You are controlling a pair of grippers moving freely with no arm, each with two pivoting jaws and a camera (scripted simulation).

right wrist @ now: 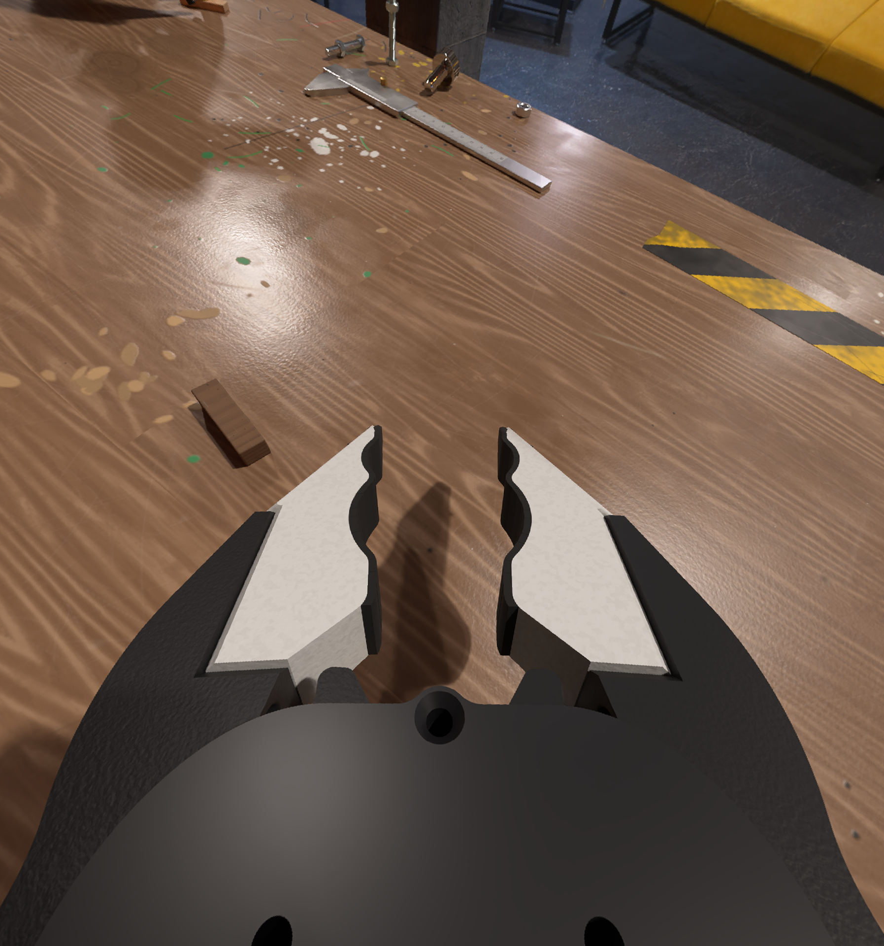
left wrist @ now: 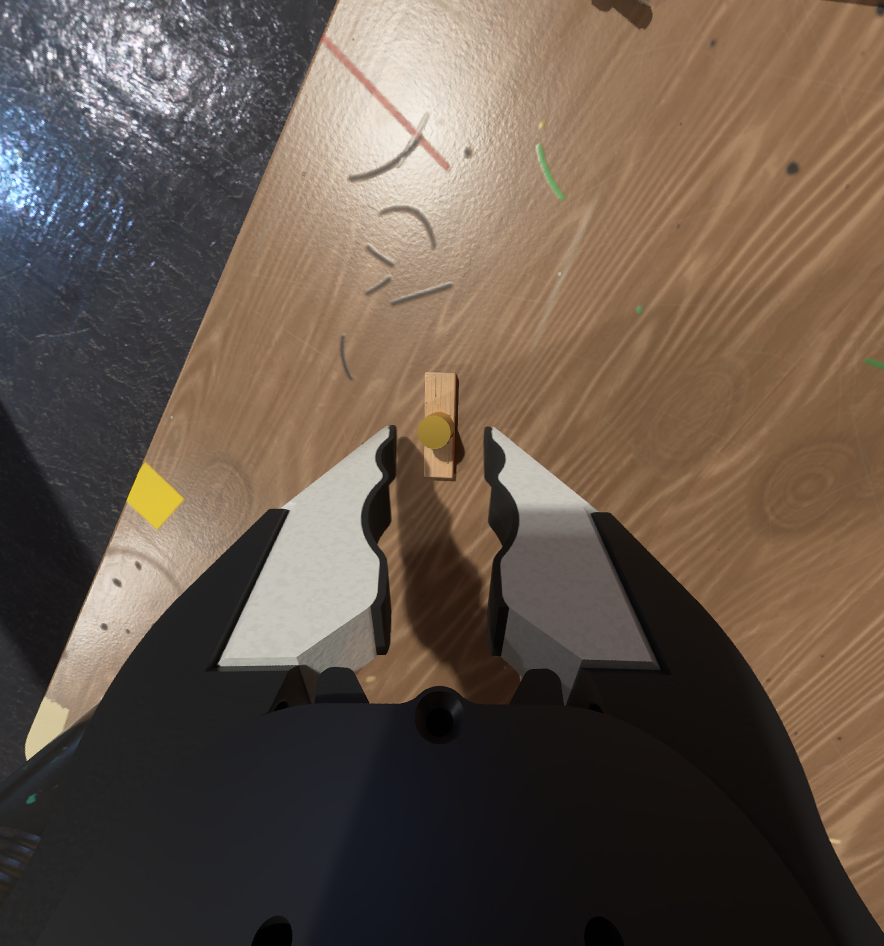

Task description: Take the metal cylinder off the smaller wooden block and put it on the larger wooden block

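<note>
Left wrist view: left gripper (left wrist: 438, 435) is held spread above the metal cylinder (left wrist: 435, 431), which is seated on the smaller wooden block (left wrist: 440, 425).
Risk: the cylinder may be toppled by an off-centre descent.
Right wrist view: right gripper (right wrist: 438, 435) is spread, empty; only here are the darker block (right wrist: 230, 423) and caliper (right wrist: 429, 123) shown.

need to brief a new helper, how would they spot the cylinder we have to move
On the wooden workbench, near its edge by the dark floor, a pale narrow wooden block lies just ahead of the open left hand-held gripper. The cylinder stands upright on it, a small yellow round-topped piece, the only one there.
</note>
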